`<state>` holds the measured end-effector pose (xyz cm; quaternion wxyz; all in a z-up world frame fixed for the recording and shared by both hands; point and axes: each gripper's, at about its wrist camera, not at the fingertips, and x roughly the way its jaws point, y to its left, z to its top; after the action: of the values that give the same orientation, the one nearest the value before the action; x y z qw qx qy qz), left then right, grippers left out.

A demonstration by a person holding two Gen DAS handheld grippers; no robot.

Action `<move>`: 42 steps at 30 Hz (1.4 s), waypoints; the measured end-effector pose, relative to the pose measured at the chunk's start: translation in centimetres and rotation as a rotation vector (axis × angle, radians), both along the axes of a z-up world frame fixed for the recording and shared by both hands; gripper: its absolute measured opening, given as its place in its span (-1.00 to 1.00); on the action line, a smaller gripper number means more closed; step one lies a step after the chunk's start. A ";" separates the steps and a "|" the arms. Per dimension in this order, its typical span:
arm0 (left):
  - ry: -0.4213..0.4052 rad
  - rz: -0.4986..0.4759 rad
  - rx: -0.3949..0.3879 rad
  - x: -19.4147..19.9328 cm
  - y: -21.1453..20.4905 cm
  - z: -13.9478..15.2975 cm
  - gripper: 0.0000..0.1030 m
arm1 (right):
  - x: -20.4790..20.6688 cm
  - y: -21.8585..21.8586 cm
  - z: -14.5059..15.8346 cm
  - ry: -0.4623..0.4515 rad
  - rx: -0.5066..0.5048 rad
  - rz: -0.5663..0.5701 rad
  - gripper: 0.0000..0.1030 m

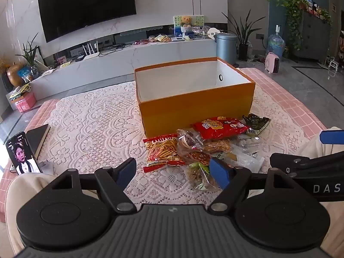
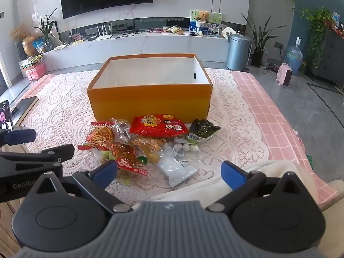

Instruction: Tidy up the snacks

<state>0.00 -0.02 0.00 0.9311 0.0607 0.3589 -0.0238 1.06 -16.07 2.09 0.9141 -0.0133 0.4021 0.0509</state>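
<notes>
Both grippers hang over the near edge of the table [image 2: 268, 107] with their blue-padded jaws spread wide and nothing between them: the left gripper [image 1: 172, 169] and the right gripper [image 2: 169, 172] sit side by side, each showing at the edge of the other's view. Just ahead of both lies the heap of snacks [image 2: 150, 142] on a white lace cloth [image 1: 90, 124] spread over pink checked covering. Beyond the heap, touching its far side, stands an orange box [image 2: 150, 101], open at the top with a white inside and a round hole in its right wall; no snack can be seen in it, though its floor is mostly hidden by the front wall. Nearest the left gripper lies a red bag of stick-shaped crisps [image 1: 161, 152]; on top of the heap, against the box, rests a red packet [image 2: 157, 125] with yellow print too small to read. Right of it sits a dark green packet [image 2: 202, 130] bearing a barcode label, and close before the right gripper lies a clear plastic pouch [image 2: 176, 167]. Far left of the left gripper a phone [image 1: 22, 152] stands upright showing a video, with a dark book [image 1: 38, 137] beside it. White letters "DAS" show on the right gripper's body in the left view, and "GenRob" on the left gripper's body in the right view.
</notes>
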 end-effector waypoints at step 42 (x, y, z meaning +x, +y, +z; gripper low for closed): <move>-0.007 0.002 -0.024 -0.1 0.2 0.3 0.69 | 0.1 0.2 -0.4 0.020 -0.006 -0.008 0.93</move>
<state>-0.10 0.17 0.27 0.9330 0.0494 0.3555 -0.0268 1.14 -15.86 1.72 0.9103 -0.0141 0.4112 0.0464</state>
